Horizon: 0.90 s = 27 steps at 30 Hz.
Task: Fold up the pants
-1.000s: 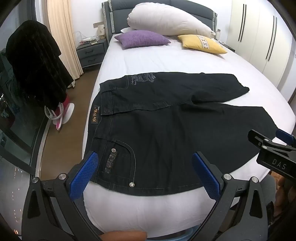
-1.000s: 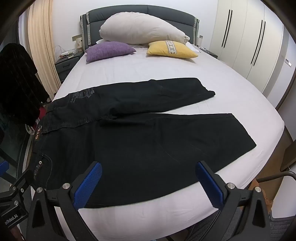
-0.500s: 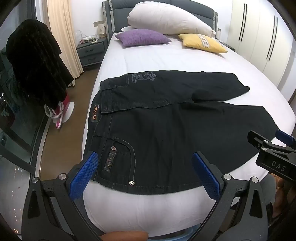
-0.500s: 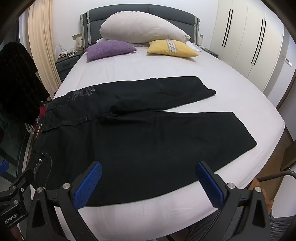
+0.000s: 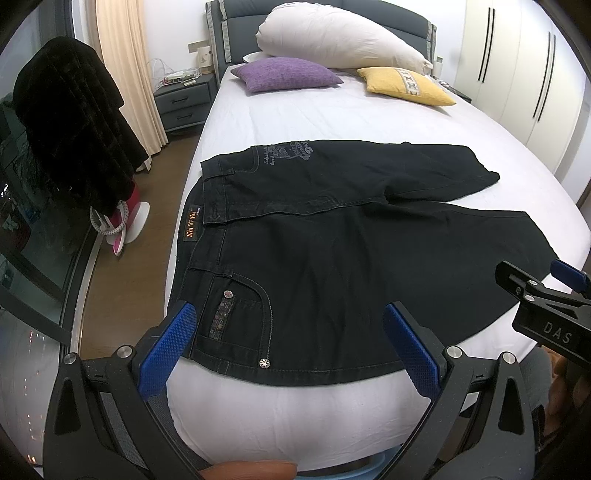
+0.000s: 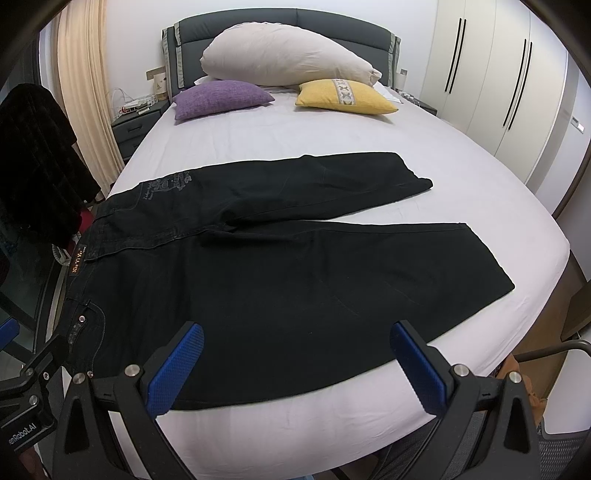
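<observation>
Pants: your black jeans [image 5: 332, 251] lie spread flat across the foot of the bed [image 5: 332, 110], waistband toward your left, legs running to your right.
Legs: the far leg [image 6: 314, 184] angles away toward the pillows; the near leg [image 6: 369, 266] is the wider one and reaches almost to the bed's right edge. The two part in a narrow wedge of white sheet.
Waist details: an orange brand patch [image 5: 192, 229] sits on the waistband; a front pocket with metal rivets [image 5: 240, 314] lies near the bed's front edge; grey print [image 5: 288, 152] marks the far hip.
Left hand-held gripper: your left hand-held gripper [image 5: 291, 354] is spread wide, its blue pads apart, holding nothing. It hovers at the near edge of the bed, framing the pocket corner of the jeans. Whether a pad touches the cloth, you cannot tell from here.
Right hand-held gripper: your right hand-held gripper [image 6: 295, 369] is likewise wide apart and empty, poised over the lower edge of the near leg. In the left wrist view it shows at the right margin [image 5: 546, 295].
Bed head: a long white pillow [image 6: 288, 55], a purple cushion [image 6: 221, 98] and a yellow cushion [image 6: 343, 96] sit against the grey headboard [image 6: 295, 18].
Room: a nightstand [image 5: 183, 103] and beige curtain [image 5: 125, 70] stand left of the bed, a dark garment [image 5: 70, 122] hangs nearer you, and white wardrobe doors [image 6: 487, 81] line the right wall.
</observation>
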Tool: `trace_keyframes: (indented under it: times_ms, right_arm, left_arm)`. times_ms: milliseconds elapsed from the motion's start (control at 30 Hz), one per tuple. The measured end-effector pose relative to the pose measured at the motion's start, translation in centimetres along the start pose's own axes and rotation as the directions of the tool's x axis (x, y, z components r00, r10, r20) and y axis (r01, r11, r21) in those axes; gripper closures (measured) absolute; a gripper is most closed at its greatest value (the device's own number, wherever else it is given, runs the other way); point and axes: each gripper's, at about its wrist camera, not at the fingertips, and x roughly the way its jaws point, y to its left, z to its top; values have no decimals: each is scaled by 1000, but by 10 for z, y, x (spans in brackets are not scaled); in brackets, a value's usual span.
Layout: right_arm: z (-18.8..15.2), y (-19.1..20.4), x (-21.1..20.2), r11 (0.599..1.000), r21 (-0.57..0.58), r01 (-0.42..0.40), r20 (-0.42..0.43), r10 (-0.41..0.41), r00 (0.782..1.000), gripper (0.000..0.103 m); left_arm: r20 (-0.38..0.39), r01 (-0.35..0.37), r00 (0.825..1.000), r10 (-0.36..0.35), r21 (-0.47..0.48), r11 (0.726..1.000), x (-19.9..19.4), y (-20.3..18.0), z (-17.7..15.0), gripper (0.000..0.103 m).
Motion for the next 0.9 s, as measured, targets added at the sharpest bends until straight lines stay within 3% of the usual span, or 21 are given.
trace_keyframes:
  times_ms: [900]
  right_arm:
    - [-2,2,0,1000,0,-4,-2,4,1000,0]
  left_arm:
    - [-3,0,1000,0,0,1000,0,0,0,0]
